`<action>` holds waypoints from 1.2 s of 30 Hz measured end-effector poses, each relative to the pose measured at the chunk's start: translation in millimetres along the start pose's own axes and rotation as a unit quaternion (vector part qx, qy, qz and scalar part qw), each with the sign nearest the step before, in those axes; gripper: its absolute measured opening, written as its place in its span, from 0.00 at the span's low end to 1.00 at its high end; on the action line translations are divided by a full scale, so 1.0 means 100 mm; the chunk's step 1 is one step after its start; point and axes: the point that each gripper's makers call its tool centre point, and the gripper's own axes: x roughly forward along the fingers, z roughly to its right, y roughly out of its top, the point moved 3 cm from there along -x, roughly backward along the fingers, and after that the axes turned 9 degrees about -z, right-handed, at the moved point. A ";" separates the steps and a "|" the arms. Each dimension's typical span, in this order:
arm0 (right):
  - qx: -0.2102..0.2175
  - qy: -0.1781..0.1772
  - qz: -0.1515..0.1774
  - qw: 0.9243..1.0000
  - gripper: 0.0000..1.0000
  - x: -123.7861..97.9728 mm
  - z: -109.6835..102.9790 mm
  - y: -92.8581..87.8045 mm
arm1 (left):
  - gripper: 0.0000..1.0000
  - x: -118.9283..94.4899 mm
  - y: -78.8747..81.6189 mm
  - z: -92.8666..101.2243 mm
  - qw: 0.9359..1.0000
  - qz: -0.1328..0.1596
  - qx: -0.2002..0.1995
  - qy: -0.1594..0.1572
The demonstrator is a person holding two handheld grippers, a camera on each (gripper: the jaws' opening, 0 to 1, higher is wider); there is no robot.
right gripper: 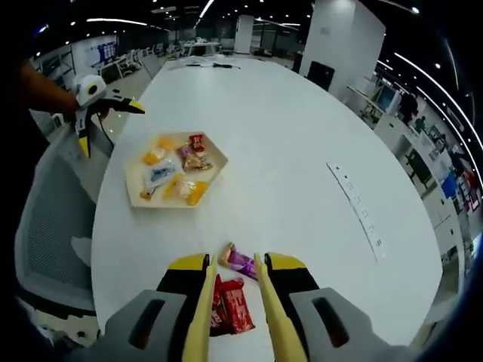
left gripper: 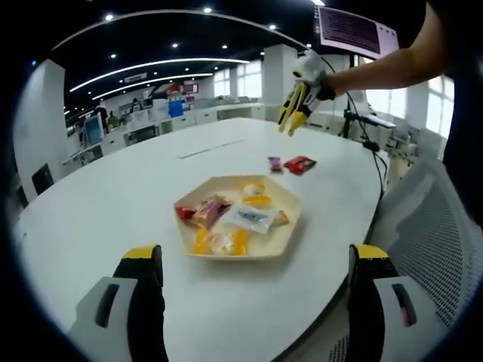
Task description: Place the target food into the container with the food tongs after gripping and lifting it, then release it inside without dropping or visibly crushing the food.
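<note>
Nearest the camera in the right gripper view, the right gripper (right gripper: 232, 302) is rising from the bottom edge, its black jaws tipped with yellow and carrying a pair of pale yellow food tongs (right gripper: 230, 317) whose two arms are standing slightly apart and gripping nothing. Between and just under the tong arms, a red snack packet (right gripper: 229, 311) is lying on the white table (right gripper: 302, 151), and a small purple-wrapped sweet (right gripper: 240, 262) is lying just beyond the tong tips, beside the red packet.

Farther along the table, near its left edge in this view, a tan hexagonal tray (right gripper: 213, 172) is sitting flat and holding several wrapped snacks (right gripper: 175, 167) in orange, yellow, white and red. Past the tray, the left gripper (right gripper: 102, 117) is hanging in the air in a person's hand, its jaws spread wide and empty.

In the left gripper view, the left gripper (left gripper: 256, 271) is showing its two yellow-tipped jaws far apart at the bottom, with the tray (left gripper: 290, 234) between them and farther off. The red packet (left gripper: 300, 164) and purple sweet (left gripper: 275, 162) are lying beyond the tray, apart from it. Above them the right gripper (left gripper: 294, 117) is pointing downward, held on an outstretched arm (left gripper: 392, 64). A grey mesh chair (left gripper: 430, 226) is standing at the table's edge.
</note>
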 end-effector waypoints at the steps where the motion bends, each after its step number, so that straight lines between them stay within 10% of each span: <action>1: -0.002 -0.001 -0.002 1.000 0.28 0.02 0.01 -0.02 | 0.99 0.00 0.00 0.00 1.000 -0.001 0.001 0.000; 36: -0.054 0.066 -0.063 0.994 0.28 0.73 0.18 -0.33 | 0.98 0.05 -0.10 -0.06 0.999 -0.031 -0.014 0.010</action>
